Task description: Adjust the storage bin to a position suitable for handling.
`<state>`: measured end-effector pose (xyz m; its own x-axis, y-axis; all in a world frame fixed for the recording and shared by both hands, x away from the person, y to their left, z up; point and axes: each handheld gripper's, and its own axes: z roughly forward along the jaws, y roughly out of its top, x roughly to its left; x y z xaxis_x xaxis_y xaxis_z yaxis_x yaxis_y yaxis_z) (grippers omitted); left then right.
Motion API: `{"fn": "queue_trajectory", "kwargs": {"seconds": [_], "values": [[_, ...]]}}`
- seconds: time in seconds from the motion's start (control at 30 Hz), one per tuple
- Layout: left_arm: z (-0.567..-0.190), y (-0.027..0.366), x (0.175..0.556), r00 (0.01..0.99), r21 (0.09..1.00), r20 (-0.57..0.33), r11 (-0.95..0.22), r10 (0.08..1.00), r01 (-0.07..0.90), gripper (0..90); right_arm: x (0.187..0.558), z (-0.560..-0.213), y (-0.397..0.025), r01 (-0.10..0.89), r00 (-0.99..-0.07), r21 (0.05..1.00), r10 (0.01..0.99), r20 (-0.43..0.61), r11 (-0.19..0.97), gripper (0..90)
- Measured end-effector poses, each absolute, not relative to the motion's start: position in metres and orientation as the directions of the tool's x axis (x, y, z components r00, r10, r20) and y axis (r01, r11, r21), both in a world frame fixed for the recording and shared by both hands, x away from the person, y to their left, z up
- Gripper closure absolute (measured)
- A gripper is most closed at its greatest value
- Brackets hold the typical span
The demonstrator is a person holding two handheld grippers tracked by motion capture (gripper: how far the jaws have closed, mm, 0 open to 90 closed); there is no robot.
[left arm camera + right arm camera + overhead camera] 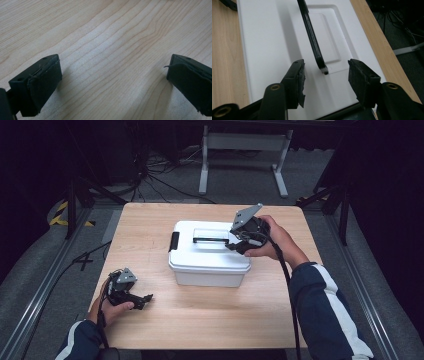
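A white lidded storage box (210, 252) stands in the middle of the wooden table (210, 320). Its black carry handle (210, 240) lies in a recess on the lid, and a black latch (174, 241) shows on its left end. My right gripper (235, 246) hovers over the lid's right end, open, with the near end of the handle (313, 42) between its two pads (299, 75) but untouched. My left gripper (146, 299) rests low at the table's front left, open over bare wood, and its black pads (46, 80) hold nothing.
The box lid (264, 47) has a raised rim and a rectangular recess. Behind the table stand a white frame (245, 160) and loose cables (160, 170) on a grey floor. Bare wood lies in front of the box.
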<state>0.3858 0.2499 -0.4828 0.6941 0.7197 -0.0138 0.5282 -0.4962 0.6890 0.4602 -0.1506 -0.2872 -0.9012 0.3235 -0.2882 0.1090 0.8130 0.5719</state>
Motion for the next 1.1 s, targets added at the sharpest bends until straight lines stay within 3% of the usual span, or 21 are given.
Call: {"fn": "queue_trajectory", "kwargs": {"seconds": [0.33,0.43,0.73,1.1], "values": [[-0.483,0.250,0.386,0.694,0.689,-0.014,-0.496,0.720,0.528,0.3,0.472,-0.282,-0.130,0.068,-0.921,0.498,0.246,-0.302,0.865,59.7],[-0.483,0.250,0.385,0.693,0.690,-0.015,-0.495,0.721,0.529,0.3,0.472,-0.284,-0.119,0.047,-0.923,0.447,0.210,-0.323,0.894,68.8],[-0.483,0.250,0.385,0.691,0.689,-0.020,-0.491,0.722,0.533,0.3,0.475,-0.288,-0.099,0.039,-0.928,0.329,0.156,-0.338,0.944,79.7],[-0.483,0.250,0.385,0.691,0.687,-0.024,-0.490,0.722,0.536,0.3,0.473,-0.287,-0.093,0.008,-0.912,0.279,0.121,-0.391,0.960,82.7]]}}
